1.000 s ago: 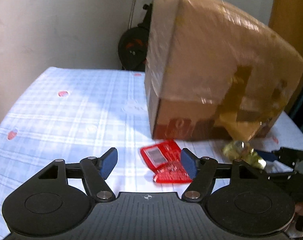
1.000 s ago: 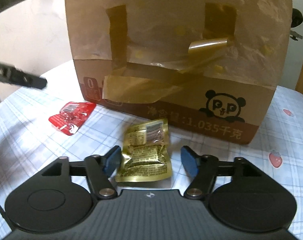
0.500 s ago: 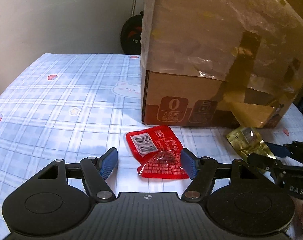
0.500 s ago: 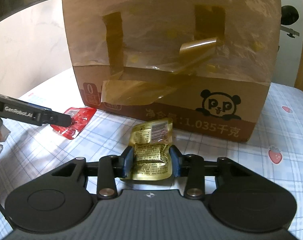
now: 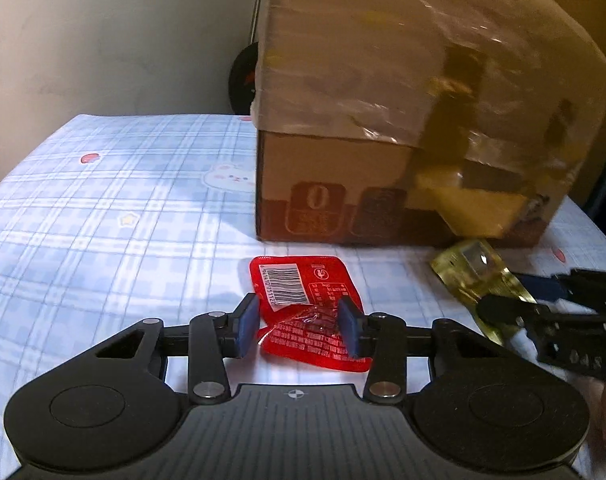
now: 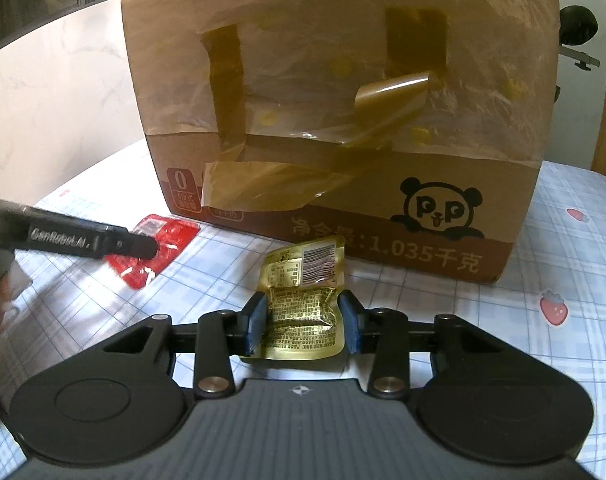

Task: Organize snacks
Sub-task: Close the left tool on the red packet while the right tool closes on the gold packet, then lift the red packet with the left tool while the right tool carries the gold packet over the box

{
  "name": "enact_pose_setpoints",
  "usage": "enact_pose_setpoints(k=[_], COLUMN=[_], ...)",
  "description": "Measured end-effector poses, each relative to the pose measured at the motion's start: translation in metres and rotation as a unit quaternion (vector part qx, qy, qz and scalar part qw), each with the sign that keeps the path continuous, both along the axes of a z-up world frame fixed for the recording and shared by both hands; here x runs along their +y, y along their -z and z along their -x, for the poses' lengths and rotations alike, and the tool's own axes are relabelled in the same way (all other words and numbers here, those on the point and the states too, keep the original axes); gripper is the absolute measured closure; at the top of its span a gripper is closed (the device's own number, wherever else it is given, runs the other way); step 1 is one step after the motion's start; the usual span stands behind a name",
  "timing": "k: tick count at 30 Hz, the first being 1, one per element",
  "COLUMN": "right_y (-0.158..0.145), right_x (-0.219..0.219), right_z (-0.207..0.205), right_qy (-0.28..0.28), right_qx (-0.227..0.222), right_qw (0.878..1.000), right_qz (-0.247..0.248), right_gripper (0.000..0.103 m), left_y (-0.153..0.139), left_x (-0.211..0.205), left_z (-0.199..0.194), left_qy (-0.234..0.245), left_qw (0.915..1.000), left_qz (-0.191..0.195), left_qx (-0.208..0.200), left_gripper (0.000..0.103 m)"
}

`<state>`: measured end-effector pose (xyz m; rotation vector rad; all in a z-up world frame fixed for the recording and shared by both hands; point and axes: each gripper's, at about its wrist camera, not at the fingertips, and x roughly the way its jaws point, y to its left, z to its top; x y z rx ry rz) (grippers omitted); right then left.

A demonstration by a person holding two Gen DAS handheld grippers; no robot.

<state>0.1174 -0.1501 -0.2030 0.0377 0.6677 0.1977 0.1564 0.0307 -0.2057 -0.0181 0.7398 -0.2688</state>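
Observation:
A red snack packet (image 5: 303, 284) lies on the blue checked tablecloth (image 5: 123, 220) in front of a big cardboard box (image 5: 383, 120). My left gripper (image 5: 299, 328) straddles the packet. Its jaws are closing, and both blue pads touch the packet's crumpled near half. A gold snack packet (image 6: 303, 272) lies before the box's panda side (image 6: 343, 80). My right gripper (image 6: 303, 324) is shut on the gold packet's near half, which buckles between the pads. In the right wrist view, one finger (image 6: 135, 244) of the left gripper reaches over the red packet (image 6: 171, 236). The gold packet (image 5: 475, 276) also shows at the right of the left wrist view.
The box is wrapped in torn brown tape and plastic film and fills the far half of the table. The cloth (image 6: 563, 240) runs on to the left and right of it. A white wall stands behind, with a dark round object (image 5: 243, 80) at the box's far corner.
The left gripper came down and closer to the red packet, and its jaws narrowed around it. The right gripper's jaws closed onto the gold packet and have held still since.

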Motion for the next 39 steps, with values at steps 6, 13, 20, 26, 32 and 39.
enact_pose_setpoints(k=[6, 13, 20, 26, 32, 39], right_y=[0.0, 0.0, -0.001, 0.0, -0.001, -0.005], right_x=[0.0, 0.0, 0.002, 0.003, 0.003, -0.004], right_z=[0.0, 0.001, 0.001, 0.0, 0.001, 0.004], right_qy=[0.002, 0.002, 0.003, 0.003, 0.004, 0.003], right_qx=[0.0, 0.0, 0.0, 0.0, 0.0, 0.001], right_qw=[1.0, 1.0, 1.0, 1.0, 1.0, 1.0], right_qz=[-0.005, -0.008, -0.007, -0.006, -0.007, -0.022], right_gripper=[0.061, 0.061, 0.059, 0.059, 0.059, 0.074], left_y=[0.001, 0.002, 0.003, 0.005, 0.006, -0.011], left_x=[0.001, -0.003, -0.005, -0.004, -0.002, 0.003], left_z=[0.015, 0.019, 0.02, 0.022, 0.021, 0.025], left_qy=[-0.009, -0.009, -0.005, -0.003, -0.006, 0.0], left_qw=[0.9999, 0.9999, 0.9998, 0.9998, 0.9999, 0.9998], left_qz=[0.011, 0.0, -0.003, -0.001, 0.006, 0.018], left_qx=[-0.006, -0.014, -0.017, -0.018, -0.013, -0.01], left_gripper=[0.058, 0.058, 0.056, 0.056, 0.058, 0.06])
